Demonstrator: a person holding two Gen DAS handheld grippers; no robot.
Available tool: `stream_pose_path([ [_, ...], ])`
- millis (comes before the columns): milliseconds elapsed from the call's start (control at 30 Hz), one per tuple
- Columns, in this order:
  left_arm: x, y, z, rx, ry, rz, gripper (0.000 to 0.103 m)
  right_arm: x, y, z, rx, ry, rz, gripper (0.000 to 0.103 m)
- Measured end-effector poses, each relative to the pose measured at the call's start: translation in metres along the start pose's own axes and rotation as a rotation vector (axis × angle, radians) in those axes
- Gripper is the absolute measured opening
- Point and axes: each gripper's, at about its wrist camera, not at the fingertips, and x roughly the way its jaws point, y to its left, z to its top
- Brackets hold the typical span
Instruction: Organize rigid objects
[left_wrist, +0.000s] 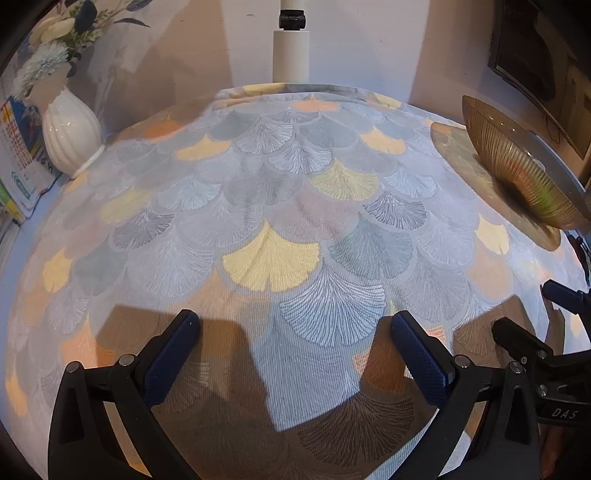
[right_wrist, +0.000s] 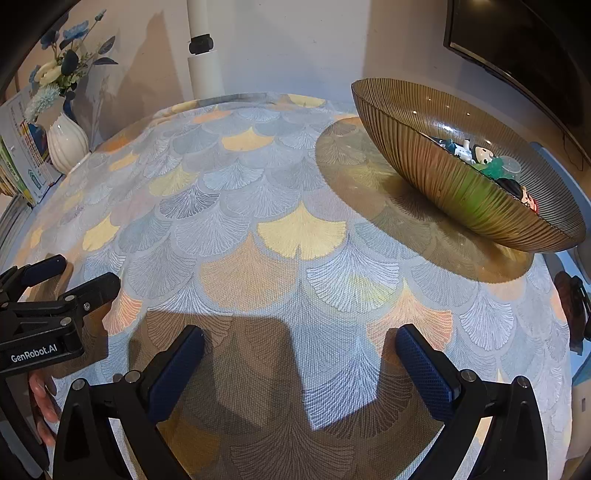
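One ribbed amber glass bowl (right_wrist: 436, 162) stands on the far right part of the table, and it holds several small toy figures (right_wrist: 480, 157); I can count maybe three or four, but they overlap and the curved glass hides part of them. One has a round dark head, one is green, one lies lower near the rim.

The bowl is ahead and to the right of the right gripper (right_wrist: 299, 354), well apart from it. The jaws of this gripper stand wide with nothing between them, only the cloth below. The left gripper (left_wrist: 295, 332) is just beside it, also spread wide and empty; the bowl lies far to its right.

The tablecloth (right_wrist: 258, 221) has a ginkgo leaf pattern. At the far left stands one white ribbed vase (right_wrist: 68, 142) with flowers (right_wrist: 55, 74), and some books (right_wrist: 22, 162) beside it.
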Motion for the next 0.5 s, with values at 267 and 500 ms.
stream_pose_path([
  [267,0.0011,-0.0005,0.0005,-0.010,-0.013,0.007,0.103,0.0007,-0.0003,0.0000,-0.001,0.000,0.001,0.103],
  [500,-0.0004,0.0012,-0.0007,-0.003,-0.016,-0.004,0.103,0.0009,-0.0008,0.0004,-0.002,0.001,-0.001,0.103],
])
